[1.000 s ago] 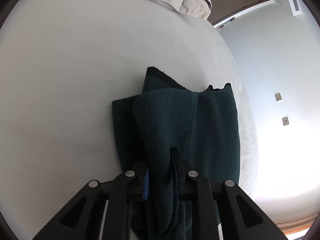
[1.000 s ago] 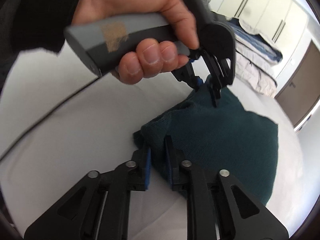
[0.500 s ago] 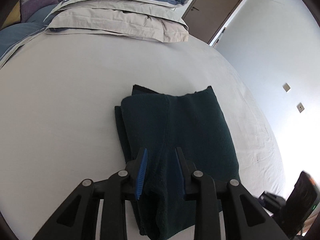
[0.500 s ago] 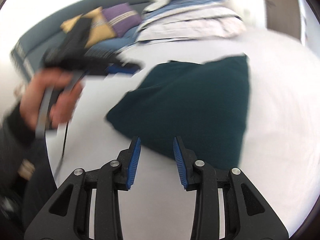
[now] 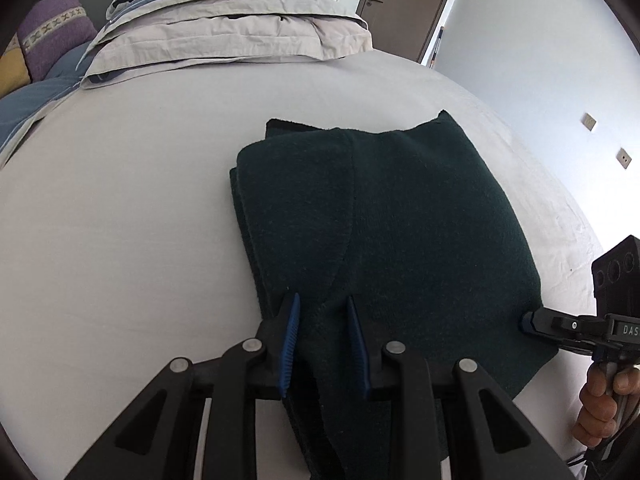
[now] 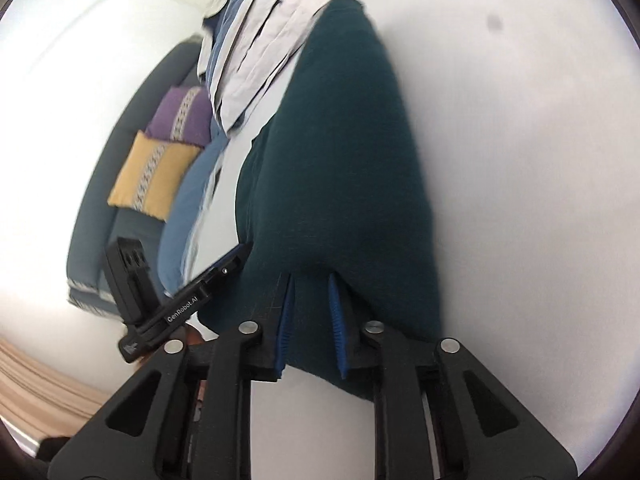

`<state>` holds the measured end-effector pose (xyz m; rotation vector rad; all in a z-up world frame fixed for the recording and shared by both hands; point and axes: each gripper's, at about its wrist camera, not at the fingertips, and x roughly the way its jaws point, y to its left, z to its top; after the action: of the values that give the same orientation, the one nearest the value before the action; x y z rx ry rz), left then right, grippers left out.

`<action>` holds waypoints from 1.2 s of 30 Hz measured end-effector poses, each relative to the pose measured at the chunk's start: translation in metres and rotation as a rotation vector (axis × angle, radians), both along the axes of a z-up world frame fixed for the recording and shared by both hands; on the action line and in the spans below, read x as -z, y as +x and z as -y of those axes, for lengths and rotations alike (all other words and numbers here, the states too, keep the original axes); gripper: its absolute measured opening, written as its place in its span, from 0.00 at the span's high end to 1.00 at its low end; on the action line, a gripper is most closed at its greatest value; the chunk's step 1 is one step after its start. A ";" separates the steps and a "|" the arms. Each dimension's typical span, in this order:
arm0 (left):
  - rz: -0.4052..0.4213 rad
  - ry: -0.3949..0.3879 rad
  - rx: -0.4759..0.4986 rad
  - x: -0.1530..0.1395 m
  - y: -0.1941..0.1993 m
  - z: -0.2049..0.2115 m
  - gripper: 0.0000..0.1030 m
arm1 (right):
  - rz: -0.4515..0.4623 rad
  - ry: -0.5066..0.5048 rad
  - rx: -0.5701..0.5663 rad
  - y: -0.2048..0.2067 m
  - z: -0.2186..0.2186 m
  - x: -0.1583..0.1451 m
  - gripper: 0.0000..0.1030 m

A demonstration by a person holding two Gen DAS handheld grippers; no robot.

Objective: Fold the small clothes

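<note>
Folded dark green garment point(image 5: 400, 240) on the bed point(image 5: 120, 220); left tool point(image 5: 322, 306) and right tool point(image 6: 311, 286) both spread, straddling its near edge.

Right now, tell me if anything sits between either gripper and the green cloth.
Nothing visible does. The left gripper is open with the green cloth running between its fingers, and the right gripper is open at another edge of the cloth on the bed.
</note>
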<state>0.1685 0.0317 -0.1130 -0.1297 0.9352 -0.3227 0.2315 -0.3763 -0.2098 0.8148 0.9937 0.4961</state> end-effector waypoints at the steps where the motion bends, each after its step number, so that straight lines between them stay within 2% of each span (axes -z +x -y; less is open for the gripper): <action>1: -0.002 -0.009 0.002 0.000 0.000 -0.002 0.73 | 0.001 -0.011 -0.005 -0.003 0.005 -0.004 0.85; 3: -0.004 -0.018 -0.002 0.000 0.001 -0.003 0.73 | 0.019 0.001 -0.015 -0.007 0.011 -0.018 0.80; 6: -0.003 -0.024 -0.011 -0.001 0.003 -0.002 0.73 | 0.092 0.058 -0.026 -0.006 -0.003 -0.049 0.80; 9: -0.004 -0.022 -0.008 -0.001 0.005 -0.002 0.73 | 0.109 0.033 -0.040 0.022 -0.011 -0.069 0.78; 11: -0.003 -0.018 0.001 -0.001 0.006 -0.001 0.73 | 0.025 0.008 -0.058 0.048 -0.017 -0.055 0.70; 12: -0.001 -0.018 0.006 -0.001 0.005 -0.002 0.73 | -0.017 -0.005 -0.039 0.056 -0.013 -0.045 0.74; 13: 0.002 -0.017 0.010 0.000 0.005 -0.002 0.73 | -0.042 0.040 -0.013 0.063 -0.005 -0.031 0.79; 14: 0.006 -0.023 0.015 0.000 0.004 -0.003 0.73 | -0.041 0.072 0.010 0.065 0.003 -0.023 0.94; 15: 0.009 -0.033 0.019 0.001 0.004 -0.005 0.73 | -0.048 0.089 0.033 0.065 0.010 -0.017 1.00; 17: 0.013 -0.046 0.023 0.002 0.004 -0.006 0.73 | -0.056 0.160 0.083 0.062 0.022 -0.009 1.00; 19: 0.015 -0.047 0.021 0.002 0.005 -0.006 0.73 | -0.034 0.131 0.113 0.057 0.033 -0.018 1.00; 20: 0.016 -0.046 0.018 0.002 0.005 -0.006 0.73 | -0.026 0.129 0.111 0.057 0.033 -0.023 0.95; 24: 0.015 -0.068 0.013 0.003 0.006 -0.009 0.73 | -0.009 0.124 0.052 0.080 0.031 -0.049 0.90; 26: 0.015 -0.074 0.016 0.003 0.006 -0.011 0.73 | -0.051 0.100 0.011 0.106 0.007 -0.058 0.86; 28: 0.018 -0.074 0.021 0.004 0.006 -0.011 0.73 | -0.125 0.075 0.023 0.132 0.004 -0.052 0.88; 30: 0.018 -0.083 0.025 0.004 0.006 -0.012 0.73 | -0.135 0.084 0.070 0.147 0.013 -0.047 0.98; 33: 0.015 -0.100 0.025 0.005 0.007 -0.014 0.73 | -0.156 0.029 0.169 0.160 0.035 -0.043 0.98; 36: 0.019 -0.099 0.025 0.005 0.008 -0.013 0.73 | -0.182 0.008 0.182 0.174 0.044 -0.040 0.96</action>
<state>0.1761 0.0445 -0.1181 -0.2057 0.9030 -0.3927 0.4059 -0.4205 -0.1702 0.9598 1.0735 0.2730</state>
